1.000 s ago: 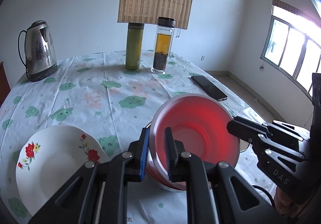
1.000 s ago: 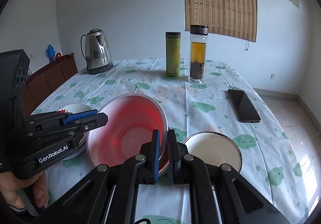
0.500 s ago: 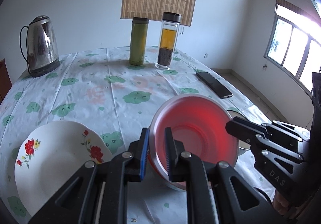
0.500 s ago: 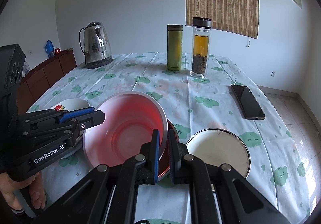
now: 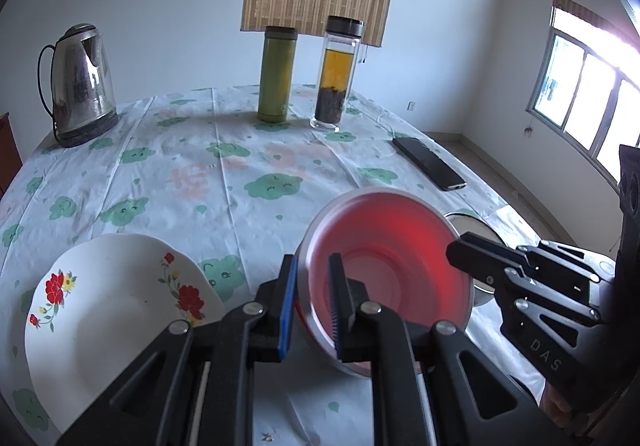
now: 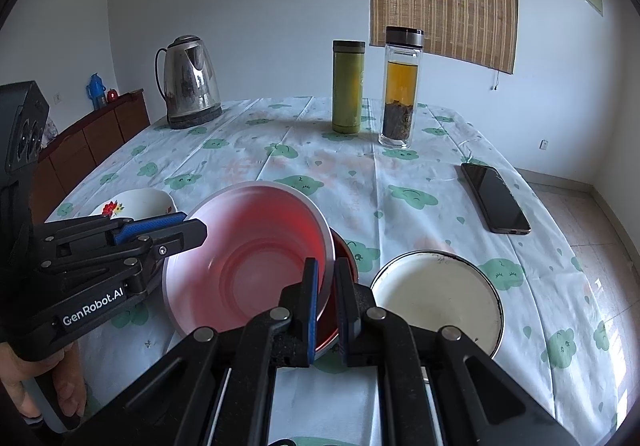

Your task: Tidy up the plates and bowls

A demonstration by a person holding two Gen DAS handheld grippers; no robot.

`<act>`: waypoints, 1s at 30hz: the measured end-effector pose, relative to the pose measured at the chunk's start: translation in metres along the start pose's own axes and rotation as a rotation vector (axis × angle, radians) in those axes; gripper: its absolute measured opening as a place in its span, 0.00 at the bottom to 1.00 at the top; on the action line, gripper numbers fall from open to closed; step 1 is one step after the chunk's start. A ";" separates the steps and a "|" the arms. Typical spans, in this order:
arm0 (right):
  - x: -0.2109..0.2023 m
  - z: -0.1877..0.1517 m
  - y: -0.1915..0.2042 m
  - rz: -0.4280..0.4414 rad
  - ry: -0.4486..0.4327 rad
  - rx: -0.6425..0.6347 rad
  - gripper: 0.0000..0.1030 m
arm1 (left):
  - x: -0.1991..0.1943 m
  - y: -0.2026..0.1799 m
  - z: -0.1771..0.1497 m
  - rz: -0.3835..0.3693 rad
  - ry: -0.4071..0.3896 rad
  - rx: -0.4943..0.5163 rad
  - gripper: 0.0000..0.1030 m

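A pink bowl with a silver rim (image 5: 384, 254) (image 6: 248, 258) is held tilted above the table by both grippers. My left gripper (image 5: 312, 302) is shut on its left rim and also shows in the right wrist view (image 6: 160, 232). My right gripper (image 6: 326, 302) is shut on its right rim and shows in the left wrist view (image 5: 480, 258). A red bowl (image 6: 340, 286) sits under it, mostly hidden. A white flowered plate (image 5: 112, 310) (image 6: 136, 202) lies to the left. A cream enamel plate (image 6: 436, 298) (image 5: 468, 222) lies to the right.
A steel kettle (image 5: 78, 86) stands at the back left. A green flask (image 5: 276, 74) and a glass tea bottle (image 5: 336, 74) stand at the back middle. A black phone (image 6: 494, 198) lies at the right. The table edge drops off on the right.
The pink bowl has risen a little and both grippers have pulled slightly back with it. The red bowl and the plates have not moved.
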State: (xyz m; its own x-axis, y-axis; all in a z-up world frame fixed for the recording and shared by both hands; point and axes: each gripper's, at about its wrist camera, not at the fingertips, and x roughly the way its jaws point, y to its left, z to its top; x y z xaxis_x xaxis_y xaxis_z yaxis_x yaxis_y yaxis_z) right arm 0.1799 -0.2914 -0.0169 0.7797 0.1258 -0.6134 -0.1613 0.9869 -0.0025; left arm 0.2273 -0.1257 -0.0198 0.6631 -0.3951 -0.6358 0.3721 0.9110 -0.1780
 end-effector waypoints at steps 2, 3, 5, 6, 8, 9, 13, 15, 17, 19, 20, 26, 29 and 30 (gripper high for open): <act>0.002 0.000 0.000 -0.003 0.003 0.000 0.08 | 0.001 0.001 -0.001 0.001 0.006 0.002 0.12; 0.002 -0.001 0.000 -0.004 0.005 0.000 0.09 | 0.002 0.001 -0.002 0.000 0.010 0.002 0.12; 0.003 -0.001 -0.001 -0.005 0.008 0.001 0.09 | 0.003 0.002 -0.002 -0.001 0.014 0.003 0.12; 0.004 -0.001 -0.001 -0.006 0.009 0.001 0.09 | 0.003 0.002 -0.002 -0.001 0.014 0.003 0.12; 0.004 -0.002 0.000 -0.007 0.011 0.000 0.09 | 0.003 0.001 -0.002 -0.001 0.014 0.002 0.12; 0.005 -0.001 0.000 -0.008 0.012 -0.001 0.09 | 0.003 0.002 -0.002 -0.001 0.015 0.003 0.12; 0.008 -0.002 0.001 -0.013 0.022 -0.006 0.09 | 0.005 0.001 -0.002 -0.001 0.022 0.004 0.12; 0.010 -0.002 0.000 -0.015 0.028 -0.004 0.09 | 0.006 0.002 -0.002 -0.003 0.030 0.002 0.12; 0.012 -0.003 0.000 -0.016 0.033 -0.001 0.09 | 0.006 0.002 -0.002 -0.005 0.032 0.000 0.12; 0.013 -0.003 0.000 -0.016 0.035 0.001 0.09 | 0.006 0.002 -0.002 -0.003 0.032 0.001 0.12; 0.013 -0.004 0.000 -0.016 0.036 0.001 0.09 | 0.007 0.002 -0.002 -0.003 0.032 0.001 0.12; 0.017 -0.005 0.001 -0.013 0.045 0.000 0.09 | 0.007 0.003 -0.002 0.004 0.033 0.003 0.12; 0.017 -0.005 0.001 -0.013 0.045 0.000 0.09 | 0.007 0.003 -0.002 0.011 0.031 0.012 0.12; 0.017 -0.005 0.001 -0.013 0.045 0.001 0.09 | 0.008 0.003 -0.002 0.013 0.030 0.015 0.12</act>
State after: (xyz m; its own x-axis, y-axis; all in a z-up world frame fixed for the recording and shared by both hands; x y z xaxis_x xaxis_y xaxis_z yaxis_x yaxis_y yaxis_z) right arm 0.1897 -0.2884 -0.0315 0.7540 0.1086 -0.6479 -0.1511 0.9885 -0.0101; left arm 0.2324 -0.1262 -0.0272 0.6481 -0.3797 -0.6601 0.3738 0.9138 -0.1586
